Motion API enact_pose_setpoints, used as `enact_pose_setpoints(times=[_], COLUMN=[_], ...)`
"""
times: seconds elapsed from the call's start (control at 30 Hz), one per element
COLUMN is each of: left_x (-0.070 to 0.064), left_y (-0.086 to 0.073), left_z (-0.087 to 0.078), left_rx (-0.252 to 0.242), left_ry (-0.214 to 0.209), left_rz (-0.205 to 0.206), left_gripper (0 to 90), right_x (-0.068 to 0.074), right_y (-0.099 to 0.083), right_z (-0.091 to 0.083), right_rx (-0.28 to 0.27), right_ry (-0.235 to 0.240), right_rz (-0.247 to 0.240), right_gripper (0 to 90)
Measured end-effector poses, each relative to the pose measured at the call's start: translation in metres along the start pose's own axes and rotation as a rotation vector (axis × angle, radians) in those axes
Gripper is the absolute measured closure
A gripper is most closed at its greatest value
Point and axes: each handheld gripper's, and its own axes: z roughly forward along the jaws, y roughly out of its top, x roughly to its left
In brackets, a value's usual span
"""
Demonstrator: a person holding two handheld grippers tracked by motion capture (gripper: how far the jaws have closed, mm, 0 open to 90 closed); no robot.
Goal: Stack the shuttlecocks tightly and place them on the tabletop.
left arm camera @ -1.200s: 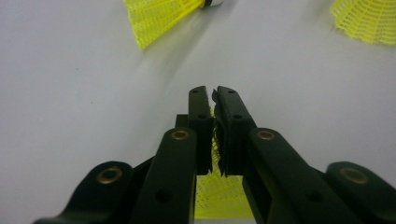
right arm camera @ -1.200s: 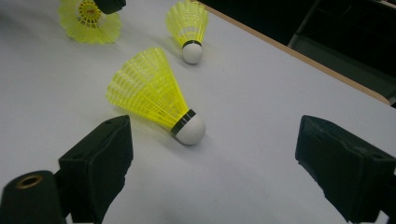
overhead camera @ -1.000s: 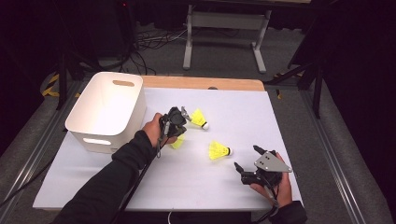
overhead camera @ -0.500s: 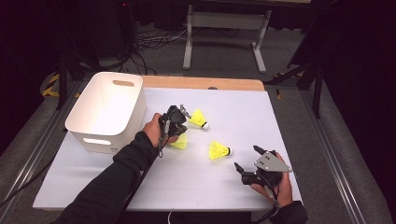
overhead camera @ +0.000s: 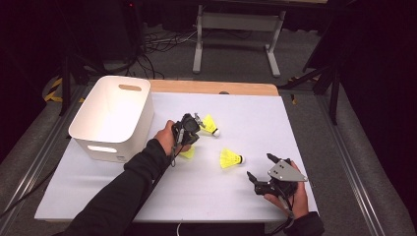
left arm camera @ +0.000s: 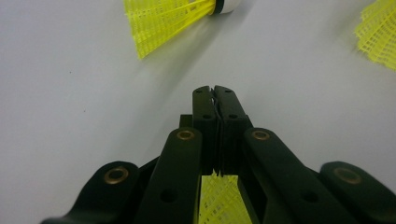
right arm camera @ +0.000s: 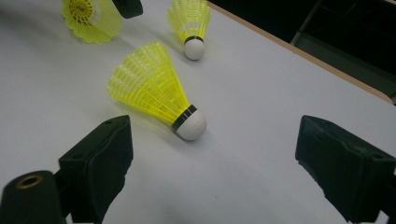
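Three yellow shuttlecocks with white corks are on the white table sheet [overhead camera: 206, 201]. My left gripper [overhead camera: 190, 129] [left arm camera: 215, 91] hangs mid-table, jaws pressed together, and the mesh skirt of one shuttlecock [overhead camera: 187, 152] [left arm camera: 218, 198] [right arm camera: 88, 16] shows caught between them and hanging under. A second shuttlecock [overhead camera: 210, 124] [left arm camera: 173, 21] [right arm camera: 189, 18] lies just beyond its tips. The third shuttlecock [overhead camera: 230, 158] [right arm camera: 149, 91] [left arm camera: 378, 35] lies on its side in front of my right gripper [overhead camera: 259, 166] [right arm camera: 217, 140], which stands wide open near the front right, holding nothing.
A white plastic bin [overhead camera: 140, 128] with handle cut-outs stands at the left of the table, beside the left hand. A wooden strip [overhead camera: 211, 87] edges the far side. Dark floor, cables and a metal stand [overhead camera: 236, 29] lie beyond.
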Motion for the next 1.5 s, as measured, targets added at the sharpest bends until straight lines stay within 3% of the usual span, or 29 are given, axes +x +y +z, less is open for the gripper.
enact_pose_setpoints(times=[0.27, 0.4, 0.67, 0.77, 0.87, 0.97, 1.17, 1.5], left_x=[0.006, 0.008, 0.009, 0.007, 0.006, 0.005, 0.001, -0.014], left_y=[-0.004, -0.006, -0.008, -0.009, -0.011, -0.013, -0.016, -0.029], left_z=[-0.002, -0.004, -0.013, -0.019, -0.026, -0.033, -0.048, -0.068], left_rx=[-0.009, -0.020, -0.078, -0.096, -0.139, -0.176, -0.229, -0.337], left_ry=[0.005, 0.015, 0.048, 0.082, 0.094, 0.120, 0.131, 0.139], left_rz=[-0.020, -0.026, -0.031, -0.023, -0.024, -0.015, 0.008, 0.094], left_gripper=[86.5, 80.6, 69.3, 64.9, 61.3, 58.6, 56.9, 46.5], right_x=[0.000, 0.000, 0.000, 0.000, 0.000, 0.000, 0.000, -0.002], right_y=[0.000, 0.000, 0.000, 0.001, 0.001, 0.001, 0.001, 0.001], right_z=[0.000, 0.000, -0.001, -0.001, -0.001, -0.001, -0.002, -0.002], right_rx=[0.001, 0.001, -0.002, -0.004, -0.005, -0.003, -0.008, -0.005], right_ry=[-0.001, -0.002, -0.004, -0.005, -0.007, -0.009, -0.012, -0.016], right_rz=[0.000, 0.002, 0.005, 0.005, 0.007, 0.006, 0.007, 0.017], right_gripper=[12.2, 12.2, 12.1, 12.1, 12.1, 12.1, 12.1, 12.5])
